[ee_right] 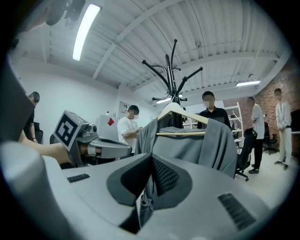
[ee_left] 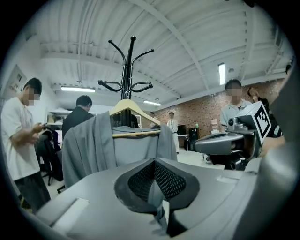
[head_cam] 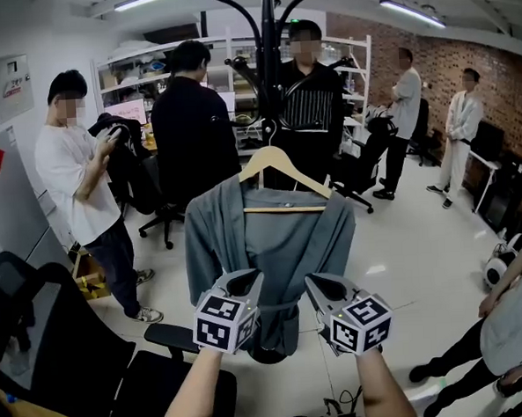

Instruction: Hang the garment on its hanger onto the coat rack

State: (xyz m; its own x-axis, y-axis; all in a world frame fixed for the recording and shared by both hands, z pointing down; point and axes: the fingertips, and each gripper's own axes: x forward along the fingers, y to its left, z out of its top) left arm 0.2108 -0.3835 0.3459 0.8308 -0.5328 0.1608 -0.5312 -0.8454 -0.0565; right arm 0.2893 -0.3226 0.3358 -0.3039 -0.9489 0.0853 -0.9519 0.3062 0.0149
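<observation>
A grey garment [head_cam: 272, 238] drapes over a wooden hanger [head_cam: 280, 167], whose hook reaches up among the lower arms of the black coat rack [head_cam: 271, 61]. Both grippers sit side by side at the garment's lower hem. My left gripper [head_cam: 248, 288] is shut, with a fold of grey cloth pinched between its pads [ee_left: 153, 180]. My right gripper [head_cam: 319, 288] is likewise shut on a strip of the same cloth [ee_right: 151, 180]. In the left gripper view the garment [ee_left: 93, 145] hangs ahead under the rack [ee_left: 127, 70]. In the right gripper view the hanger [ee_right: 180, 111] is level.
Several people stand around the rack: one in a white shirt [head_cam: 78, 179] at left, two in black [head_cam: 194, 128] behind it, others by the brick wall [head_cam: 464, 67] at right. Black office chairs [head_cam: 146, 197] stand at left, shelves [head_cam: 349, 66] behind.
</observation>
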